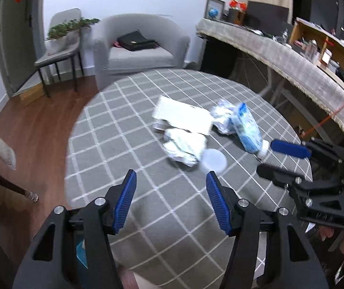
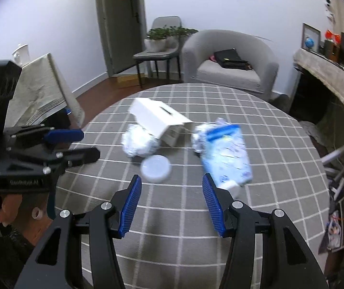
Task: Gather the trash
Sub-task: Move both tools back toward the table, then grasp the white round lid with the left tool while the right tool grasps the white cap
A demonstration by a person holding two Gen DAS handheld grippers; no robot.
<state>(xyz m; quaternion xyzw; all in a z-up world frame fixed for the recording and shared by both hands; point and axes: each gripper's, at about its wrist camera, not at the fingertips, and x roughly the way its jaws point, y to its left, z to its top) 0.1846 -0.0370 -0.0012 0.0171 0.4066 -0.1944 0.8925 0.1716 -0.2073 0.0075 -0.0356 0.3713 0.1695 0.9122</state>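
nothing looks collected yet: beside the white box (image 2: 157, 118) on the table (image 2: 280, 168) lie two crumpled wads, a lid and a blue pouch (image 2: 227, 156). left gripper (image 1: 170, 198) and right gripper (image 2: 172, 202) jaws both part-open, empty.

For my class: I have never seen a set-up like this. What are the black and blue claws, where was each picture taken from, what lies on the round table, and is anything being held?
There is no robot here. A person holds a hand-held two-finger gripper in each hand, and a fisheye camera on each looks along its fingers. One picture is from the left gripper, with the right gripper at its right edge; the other is from the right gripper, with the left one at its left edge.

On the round table with the grey checked cloth lies trash: a white cardboard box, two crumpled paper balls, a round translucent plastic lid and a blue and white pouch with a white cap.

Both grippers are open and hold nothing.
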